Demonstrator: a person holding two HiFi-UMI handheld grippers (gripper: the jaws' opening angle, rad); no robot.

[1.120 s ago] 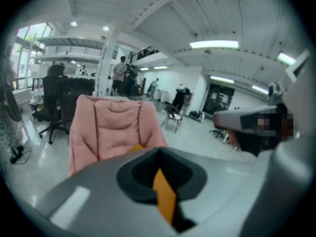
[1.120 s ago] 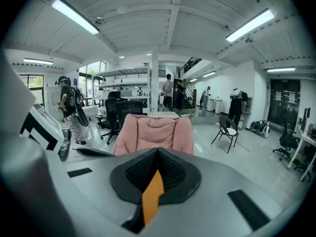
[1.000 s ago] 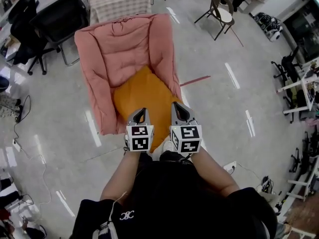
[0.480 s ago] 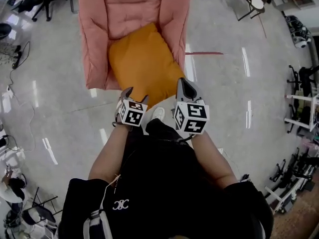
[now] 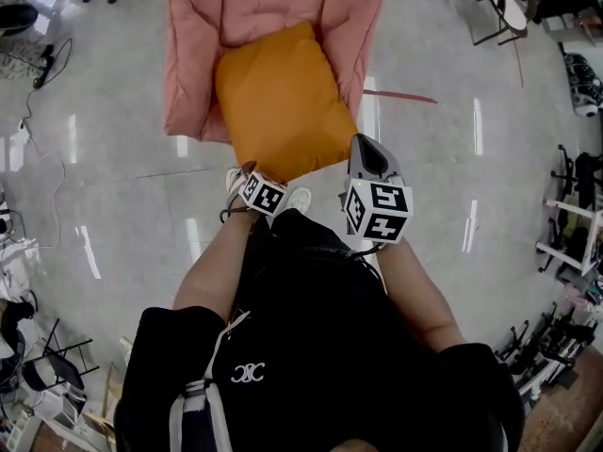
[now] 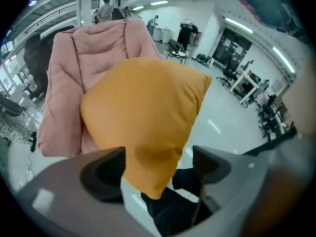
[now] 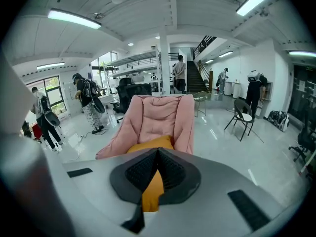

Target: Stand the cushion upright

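Floor, left: glossy pale grey floor [image 5: 122, 186] showing streaks of reflected ceiling light; thin black cables [image 5: 38, 78] trail across it at the far left edge.
Seat: quilted pink fabric lounge chair [image 5: 273, 8] standing directly on the floor, arms raised on both sides.
Task item: plump square orange fabric cushion [image 5: 283, 102], lying along the chair's seat between the arms, not upright; its near end juts past the chair's front edge towards the person.
Left gripper [image 6: 158, 157]: released, jaws spreading wide; the cushion's near left corner hangs between them, and the pads do not press on it.
Footwear: white shoe [image 5: 300, 199] on the floor between the two grippers.
Right gripper [image 7: 157, 157]: clenched, pads pinching orange fabric at the cushion's near right corner.
Floor marking: strip of red tape [image 5: 400, 96] just right of the chair.
Room, right: dark folding chair [image 5: 504, 8] well apart from the pink one; white racks [image 5: 575, 234] along the right edge.
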